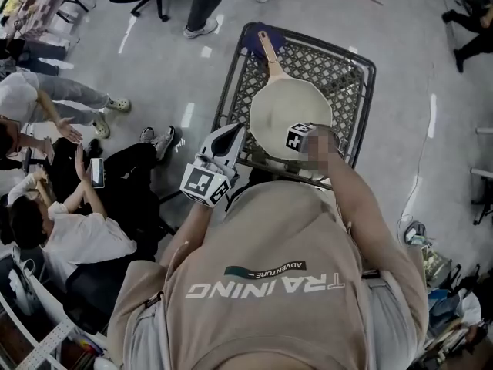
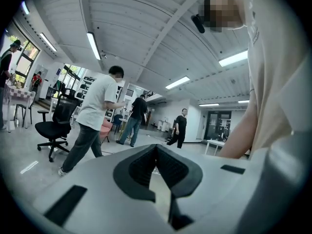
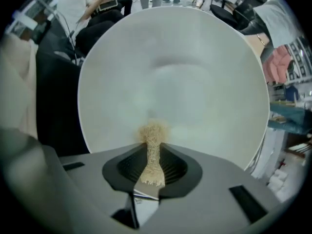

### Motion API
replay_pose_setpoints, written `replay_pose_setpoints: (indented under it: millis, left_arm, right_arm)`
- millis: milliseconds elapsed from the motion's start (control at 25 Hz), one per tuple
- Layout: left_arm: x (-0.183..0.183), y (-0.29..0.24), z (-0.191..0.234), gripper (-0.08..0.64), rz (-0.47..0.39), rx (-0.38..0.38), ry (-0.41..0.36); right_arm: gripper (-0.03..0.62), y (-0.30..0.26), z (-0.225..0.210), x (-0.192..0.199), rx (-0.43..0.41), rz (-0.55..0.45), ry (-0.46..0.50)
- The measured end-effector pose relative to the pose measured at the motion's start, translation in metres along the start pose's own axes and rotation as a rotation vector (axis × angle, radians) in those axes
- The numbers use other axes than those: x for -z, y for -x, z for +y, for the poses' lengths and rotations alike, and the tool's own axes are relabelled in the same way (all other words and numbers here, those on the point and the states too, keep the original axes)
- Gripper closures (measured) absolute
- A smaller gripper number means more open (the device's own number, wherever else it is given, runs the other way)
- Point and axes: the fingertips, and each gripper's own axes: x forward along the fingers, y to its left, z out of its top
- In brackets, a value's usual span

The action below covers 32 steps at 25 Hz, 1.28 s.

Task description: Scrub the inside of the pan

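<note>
The right claw (image 3: pixel 153 147) pinches a tan scrubber (image 3: pixel 153 130) just over the white pan (image 3: pixel 195 72) filling mid-frame; the left claw (image 2: pixel 156 150) is closed and empty.

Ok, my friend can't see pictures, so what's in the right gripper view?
The right gripper has its tongs shut on a tan, stringy scrubber, its frayed tip pointing into a pale round pan that fills most of the view. People sit beyond the pan's top edge.

A black lattice rack (image 1: pixel 339 68) stands on the grey floor (image 1: pixel 323 6), a pale pan (image 1: pixel 277 110) lying flat on it, its wooden handle (image 1: pixel 271 52) pointing toward the rack's far-left corner.
</note>
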Motion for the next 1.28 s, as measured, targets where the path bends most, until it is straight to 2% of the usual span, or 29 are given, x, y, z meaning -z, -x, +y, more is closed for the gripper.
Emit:
replay_pose_setpoints:
  millis: [200,280,520,800,880,960,1120,1200,1280]
  left_arm:
    - [-0.001,0.008,0.002,0.543,-0.019,-0.004,0.012]
    - [-0.001,0.014,0.004,0.543,-0.020,-0.015,0.018]
    - [0.003,0.028,0.018,0.543,-0.011,-0.055,0.023]
    - [0.007,0.040,0.028,0.542,0.006,-0.120,0.036]
    - [0.007,0.041,0.028,0.543,0.011,-0.126,0.037]
    - [0.005,0.042,0.028,0.543,0.013,-0.126,0.034]
    - [-0.002,0.037,0.031,0.543,0.007,-0.143,0.038]
    - [-0.007,0.034,0.033,0.543,0.008,-0.149,0.045]
    - [-0.009,0.030,0.034,0.542,0.021,-0.141,0.041]
  right_arm:
    - [0.502,0.024,0.036,-0.026,-0.274,-0.127,-0.255]
    - [0.502,0.028,0.048,-0.036,-0.348,-0.155,-0.302]
    - [0.502,0.032,0.053,-0.067,-0.402,-0.215,-0.331]
    - [0.502,0.046,0.049,-0.116,-0.529,-0.398,-0.497]
    - [0.502,0.050,0.043,-0.127,-0.530,-0.462,-0.525]
    - [0.502,0.054,0.034,-0.139,-0.485,-0.543,-0.530]
    - [0.502,0.059,0.000,-0.146,-0.277,-0.688,-0.535]
    - [0.502,0.056,-0.014,-0.145,-0.208,-0.701,-0.552]
    - [0.502,0.050,-0.025,-0.145,-0.173,-0.687,-0.590]
